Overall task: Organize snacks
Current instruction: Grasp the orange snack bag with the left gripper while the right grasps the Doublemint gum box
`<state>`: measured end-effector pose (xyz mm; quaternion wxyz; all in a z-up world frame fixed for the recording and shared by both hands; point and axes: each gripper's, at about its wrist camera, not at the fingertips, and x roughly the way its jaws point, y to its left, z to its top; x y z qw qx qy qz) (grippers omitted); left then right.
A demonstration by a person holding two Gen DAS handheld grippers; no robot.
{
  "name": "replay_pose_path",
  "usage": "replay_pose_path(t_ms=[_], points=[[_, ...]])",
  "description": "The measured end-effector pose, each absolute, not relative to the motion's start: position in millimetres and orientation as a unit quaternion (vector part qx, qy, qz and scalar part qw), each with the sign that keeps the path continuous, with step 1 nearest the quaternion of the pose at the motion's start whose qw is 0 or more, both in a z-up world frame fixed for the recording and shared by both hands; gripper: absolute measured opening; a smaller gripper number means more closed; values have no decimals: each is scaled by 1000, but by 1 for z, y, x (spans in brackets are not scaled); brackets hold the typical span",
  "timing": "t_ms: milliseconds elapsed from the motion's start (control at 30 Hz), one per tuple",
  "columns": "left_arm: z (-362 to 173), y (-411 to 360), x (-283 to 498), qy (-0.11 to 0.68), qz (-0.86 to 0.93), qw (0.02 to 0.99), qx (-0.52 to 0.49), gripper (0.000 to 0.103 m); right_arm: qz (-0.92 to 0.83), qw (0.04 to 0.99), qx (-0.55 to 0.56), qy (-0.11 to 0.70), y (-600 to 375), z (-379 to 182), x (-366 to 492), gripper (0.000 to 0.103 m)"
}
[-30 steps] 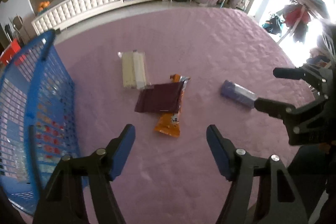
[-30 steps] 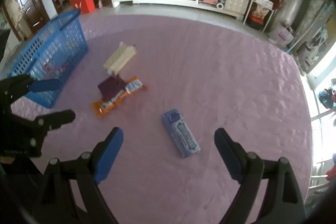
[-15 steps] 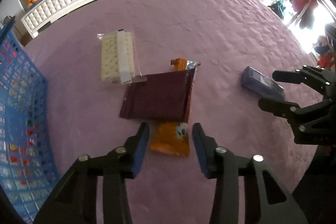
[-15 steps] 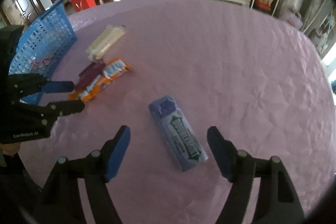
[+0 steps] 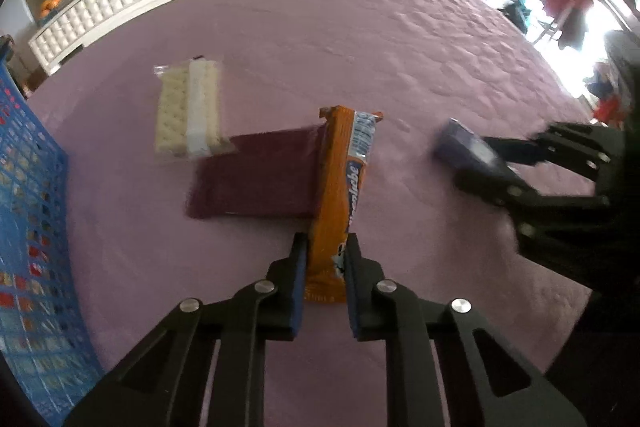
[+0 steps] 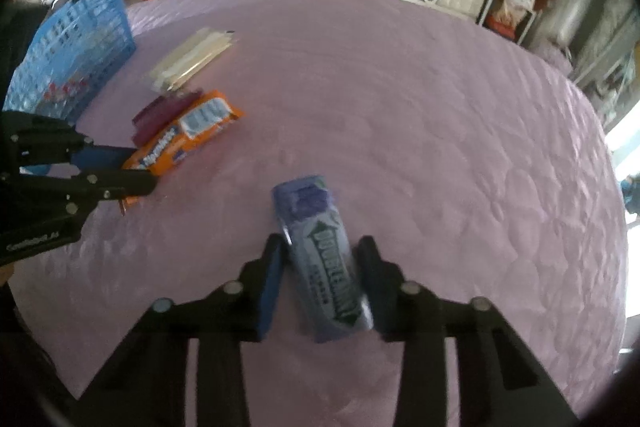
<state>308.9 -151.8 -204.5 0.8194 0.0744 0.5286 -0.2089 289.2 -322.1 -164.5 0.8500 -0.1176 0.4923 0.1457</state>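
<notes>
We are pinching the orange snack bar (image 5: 344,187) by its near end, left gripper (image 5: 326,259) | right gripper (image 6: 320,267) straddling purple gum pack (image 6: 324,259), grip uncertain | both light, crinkly, mid-table.

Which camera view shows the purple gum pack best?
The right wrist view: the purple gum pack lies large between the right gripper's fingers, label visible. The left wrist view shows only its blurred end.
</notes>
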Motion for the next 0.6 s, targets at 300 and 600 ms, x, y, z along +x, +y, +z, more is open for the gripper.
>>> replay_pose_path(t_ms=[300,600], points=[[-197,-152,262,520,-216,823,74,15,135,843,-80,514,-313,-162,273,37],[-157,-118,240,485,-199,849,65,14,132,844,-53,518,-299,-134,242,36]])
